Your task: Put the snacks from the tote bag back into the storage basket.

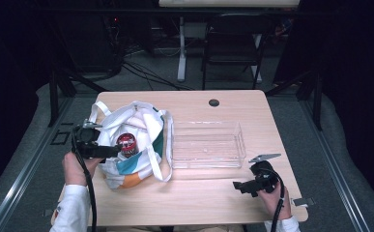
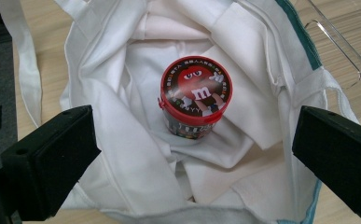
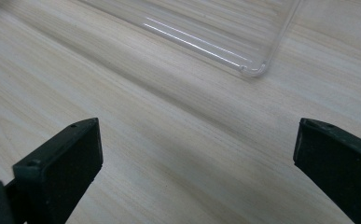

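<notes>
High view: we find the left gripper (image 1: 108,152) poised at the tote bag (image 1: 141,166), fingers spread wide about the red-lidded candy tub (image 2: 196,97) upright inside, untouched. Right gripper (image 1: 238,185), fingers spread, waits over the bench (image 1: 194,200) by the clear tray (image 1: 207,165), likely the destination.

A lab or recording studio, by the look of it — a lone wooden table (image 1: 189,193) ringed by black curtains (image 1: 349,72), floor cables (image 1: 146,72), metal stands (image 1: 54,92) and a folding chair (image 1: 233,48).
</notes>
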The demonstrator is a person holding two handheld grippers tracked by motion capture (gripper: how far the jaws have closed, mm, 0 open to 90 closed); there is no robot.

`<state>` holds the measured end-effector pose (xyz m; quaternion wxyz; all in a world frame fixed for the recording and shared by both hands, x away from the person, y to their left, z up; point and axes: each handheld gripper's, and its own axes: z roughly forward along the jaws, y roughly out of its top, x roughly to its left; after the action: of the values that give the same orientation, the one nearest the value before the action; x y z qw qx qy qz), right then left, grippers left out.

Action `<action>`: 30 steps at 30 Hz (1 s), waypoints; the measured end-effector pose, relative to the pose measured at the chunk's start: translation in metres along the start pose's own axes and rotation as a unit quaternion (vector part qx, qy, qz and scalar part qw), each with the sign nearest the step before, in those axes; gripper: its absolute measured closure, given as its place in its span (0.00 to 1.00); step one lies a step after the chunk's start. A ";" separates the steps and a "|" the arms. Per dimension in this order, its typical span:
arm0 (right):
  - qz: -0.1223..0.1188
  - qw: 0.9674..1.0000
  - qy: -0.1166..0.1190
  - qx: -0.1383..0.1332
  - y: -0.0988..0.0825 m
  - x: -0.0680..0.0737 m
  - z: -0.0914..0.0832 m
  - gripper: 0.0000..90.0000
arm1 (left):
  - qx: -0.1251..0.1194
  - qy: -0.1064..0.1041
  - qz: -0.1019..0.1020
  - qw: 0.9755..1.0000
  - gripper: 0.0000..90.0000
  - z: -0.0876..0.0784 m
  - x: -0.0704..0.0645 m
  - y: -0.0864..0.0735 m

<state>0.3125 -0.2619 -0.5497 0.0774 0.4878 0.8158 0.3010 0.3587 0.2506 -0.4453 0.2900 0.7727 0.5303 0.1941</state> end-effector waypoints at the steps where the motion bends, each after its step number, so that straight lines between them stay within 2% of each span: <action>1: 0.000 1.000 0.000 0.000 0.000 0.000 0.000 0.01 | 0.000 0.000 0.000 1.000 0.00 0.000 0.000 0.000; 4: -0.001 1.000 0.000 0.001 0.000 0.000 0.000 0.01 | 0.005 0.000 0.006 1.000 0.00 0.004 0.000 0.005; 10: 0.000 1.000 -0.002 0.003 0.000 0.000 0.001 0.01 | 0.014 0.001 0.006 1.000 0.00 0.015 -0.003 0.016; 17: 0.000 1.000 0.000 0.002 0.000 0.000 0.001 0.01 | 0.037 0.004 0.008 0.999 0.00 0.030 -0.008 0.028; 30: 0.001 1.000 0.002 -0.001 -0.001 -0.001 -0.001 0.01 | 0.089 0.009 0.020 0.996 0.00 0.060 -0.010 0.041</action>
<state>0.3125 -0.2636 -0.5497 0.0763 0.4880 0.8149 0.3031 0.4207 0.2155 -0.4642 0.2109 0.8041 0.5326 0.1590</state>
